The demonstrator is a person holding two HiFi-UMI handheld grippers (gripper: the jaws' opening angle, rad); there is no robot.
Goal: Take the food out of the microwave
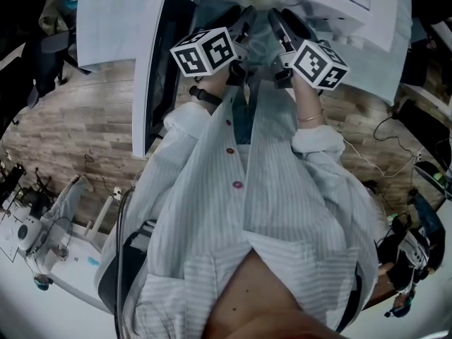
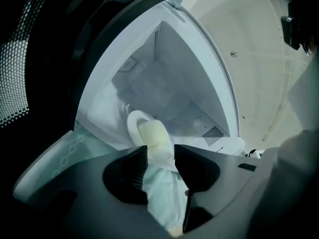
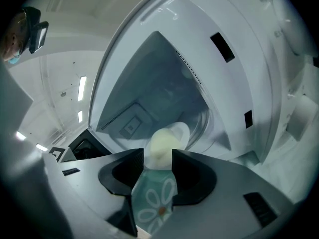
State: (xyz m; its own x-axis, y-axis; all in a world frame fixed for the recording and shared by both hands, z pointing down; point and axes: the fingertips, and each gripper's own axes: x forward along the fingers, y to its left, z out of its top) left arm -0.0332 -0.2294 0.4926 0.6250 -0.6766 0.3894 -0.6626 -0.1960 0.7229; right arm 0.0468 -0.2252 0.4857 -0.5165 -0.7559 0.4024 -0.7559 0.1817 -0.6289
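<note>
1 microwave (image 2: pixel 164 59), 1 plate (image 2: pixel 132 126), 1 food item (image 2: pixel 154 139), 2 hand-held grippers (image 2: pixel 160 157) (image 3: pixel 158 159).

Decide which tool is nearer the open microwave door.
Left. The left tool sits beside the microwave door, at its inner face; the right tool is farther over, beyond the left one.

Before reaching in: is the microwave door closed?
No, the door is swung open, showing the food on its plate inside the microwave.

The food (image 3: pixel 162 146) is pale yellow, its plate (image 3: pixel 183 132) white, the cloth (image 3: pixel 155 205) teal with white daisy print.
</note>
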